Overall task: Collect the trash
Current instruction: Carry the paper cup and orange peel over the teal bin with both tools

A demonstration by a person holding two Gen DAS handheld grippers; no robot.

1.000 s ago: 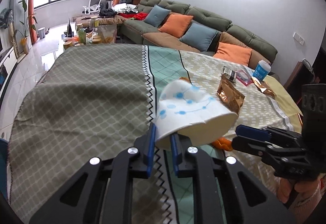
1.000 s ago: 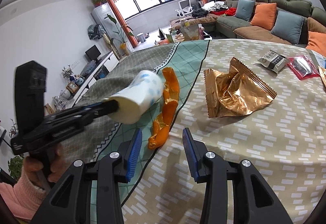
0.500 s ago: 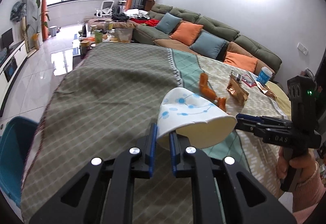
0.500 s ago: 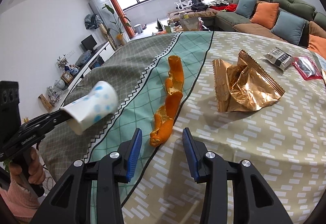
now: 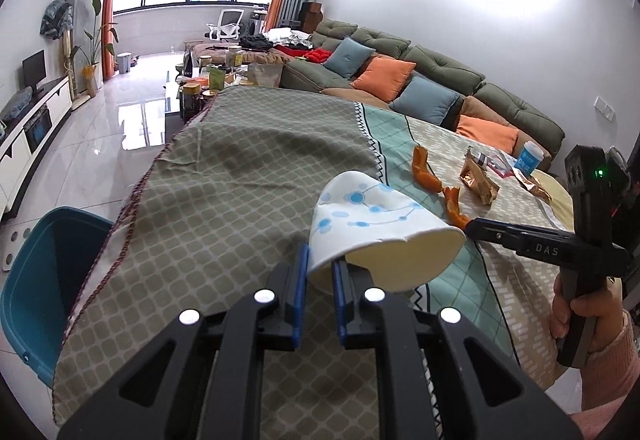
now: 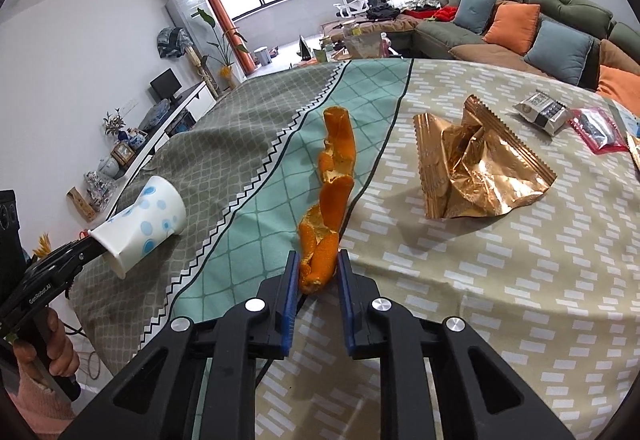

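Observation:
My left gripper (image 5: pixel 320 272) is shut on the rim of a white paper cup with blue dots (image 5: pixel 372 216) and holds it above the tablecloth; the cup also shows at the left of the right wrist view (image 6: pixel 140 224). My right gripper (image 6: pixel 318 280) is open, its fingers on either side of the near end of a long orange peel (image 6: pixel 332 180) that lies on the table. The peel shows in the left wrist view (image 5: pixel 426 172) too. A crumpled gold wrapper (image 6: pixel 476 164) lies to the right of the peel.
A blue bin (image 5: pixel 48 280) stands on the floor beside the table's left edge. A small packet (image 6: pixel 544 112), a red packet (image 6: pixel 600 130) and a blue cup (image 5: pixel 528 156) lie at the far right of the table. A sofa (image 5: pixel 400 80) stands behind.
My left gripper has carried the cup back and to the left, away from the peel, and the blue bin has come into view. My right gripper has moved forward and narrowed around the peel's near end.

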